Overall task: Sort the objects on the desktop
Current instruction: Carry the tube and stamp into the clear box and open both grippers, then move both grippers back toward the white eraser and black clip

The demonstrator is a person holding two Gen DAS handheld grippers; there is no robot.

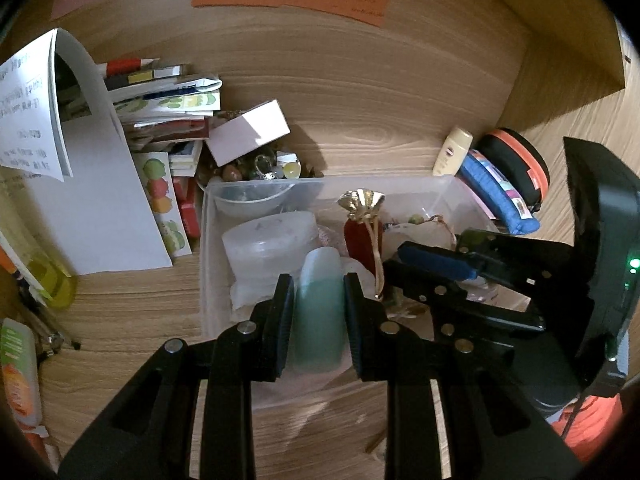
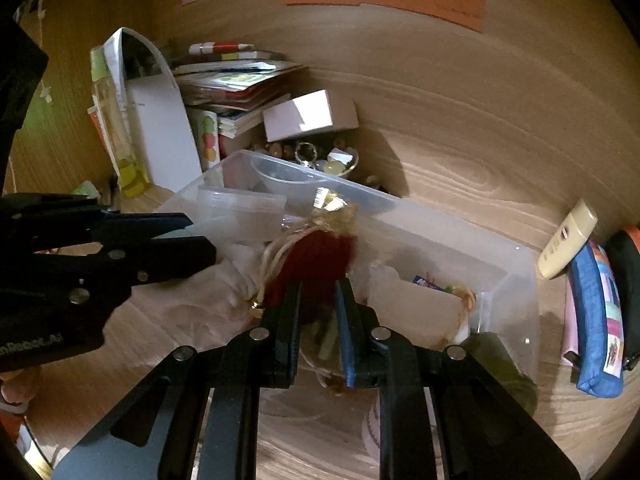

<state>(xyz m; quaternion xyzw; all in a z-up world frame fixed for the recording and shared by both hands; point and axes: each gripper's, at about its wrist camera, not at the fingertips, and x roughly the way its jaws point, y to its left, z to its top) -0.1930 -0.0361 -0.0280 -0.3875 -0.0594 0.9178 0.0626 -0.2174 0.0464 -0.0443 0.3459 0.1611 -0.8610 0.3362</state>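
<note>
Wooden desk [image 1: 380, 128], translucent green bottle [image 1: 320, 312]

The clear plastic bin [image 1: 206, 240] is sitting packed: a round lidded tub [image 1: 268, 240], a green-tinted bottle [image 1: 320, 312] and a red pouch with a gold top [image 1: 362, 232] are crowding its inside, leaving little room between them. Behind it, a white box [image 1: 250, 130] is leaning over a heap of trinkets [image 1: 256, 166]. Books [image 1: 168, 100] are blocking the left; a blue pencil case [image 1: 498, 192] and a cream tube [image 1: 452, 152] are hemming in the right. Bare wood [image 1: 132, 308] is lying open at front left.
</note>
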